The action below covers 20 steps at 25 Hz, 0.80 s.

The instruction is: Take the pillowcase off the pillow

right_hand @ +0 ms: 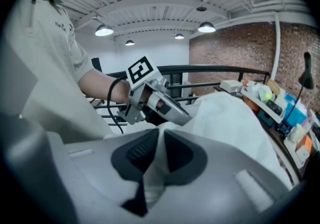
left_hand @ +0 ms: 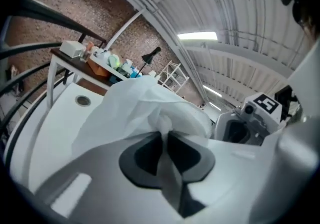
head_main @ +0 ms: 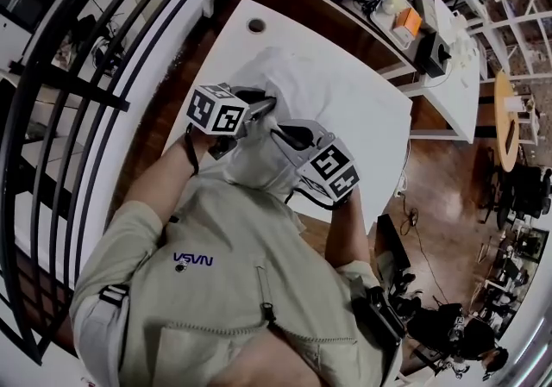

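Left tongs [left_hand: 164, 143] and right tongs [right_hand: 156, 150] both pinch folds of the one white pillowcase [head_main: 332, 88].

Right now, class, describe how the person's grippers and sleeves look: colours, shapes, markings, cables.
Both the left gripper and right gripper have grey bodies, dark jaw pads and a cube of black-and-white square markers. A black cable loops by the left wrist. The person wears a pale khaki short-sleeved shirt with blue lettering.
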Motion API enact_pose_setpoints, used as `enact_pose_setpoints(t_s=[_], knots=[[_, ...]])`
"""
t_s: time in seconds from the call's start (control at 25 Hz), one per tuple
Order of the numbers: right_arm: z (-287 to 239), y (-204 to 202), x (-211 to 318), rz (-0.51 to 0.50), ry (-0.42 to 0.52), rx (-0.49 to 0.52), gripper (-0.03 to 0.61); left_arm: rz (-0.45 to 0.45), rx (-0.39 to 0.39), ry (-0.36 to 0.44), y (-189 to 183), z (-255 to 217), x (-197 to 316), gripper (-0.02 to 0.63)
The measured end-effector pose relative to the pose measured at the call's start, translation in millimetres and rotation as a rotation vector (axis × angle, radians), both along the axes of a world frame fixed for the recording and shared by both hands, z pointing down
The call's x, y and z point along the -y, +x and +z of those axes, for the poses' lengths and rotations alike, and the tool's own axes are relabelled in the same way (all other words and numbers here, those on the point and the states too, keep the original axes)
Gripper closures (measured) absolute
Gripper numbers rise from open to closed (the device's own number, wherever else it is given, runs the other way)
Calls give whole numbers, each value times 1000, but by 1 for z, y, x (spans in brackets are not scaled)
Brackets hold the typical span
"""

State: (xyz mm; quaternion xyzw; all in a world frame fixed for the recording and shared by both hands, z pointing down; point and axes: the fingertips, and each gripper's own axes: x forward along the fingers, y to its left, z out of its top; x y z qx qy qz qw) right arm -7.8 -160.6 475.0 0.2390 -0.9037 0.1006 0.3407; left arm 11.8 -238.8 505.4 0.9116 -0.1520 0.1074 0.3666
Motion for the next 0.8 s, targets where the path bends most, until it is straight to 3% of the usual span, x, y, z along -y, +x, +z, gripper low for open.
enact_pose_setpoints(t_s=[0.12, 0.24, 0.28, 0.32, 0.36, 0.44, 0.56, 0.68, 0.76, 0.8], knots=[[-12, 0, 0, -39, -30, 66, 510, -9, 30, 68, -5, -4, -5, 580], [-68, 3, 20, -17, -17, 319, 486, -11, 91, 151, -9, -6, -15, 581], [-85, 8, 34, 9, 28, 347, 486, -7, 111, 179, -8, -7, -20, 583], [-96, 14, 51, 34, 91, 312, 481, -3, 124, 201, -7, -9, -24, 583], [-99, 18, 67, 48, 157, 230, 435, 1, 132, 220, -5, -12, -27, 583], [-91, 16, 92, 27, 250, 33, 412, 14, 142, 254, -2, -14, -33, 583], [-65, -1, 111, -73, 293, -210, 368, 32, 167, 306, 3, -19, -40, 583], [-40, -7, 122, -149, 314, -419, 366, 35, 202, 347, 2, -22, -43, 584], [-41, -11, 129, -126, 329, -421, 522, 29, 215, 364, -1, -21, -45, 584], [-45, -12, 133, -102, 338, -399, 542, 27, 218, 372, -2, -21, -47, 584]])
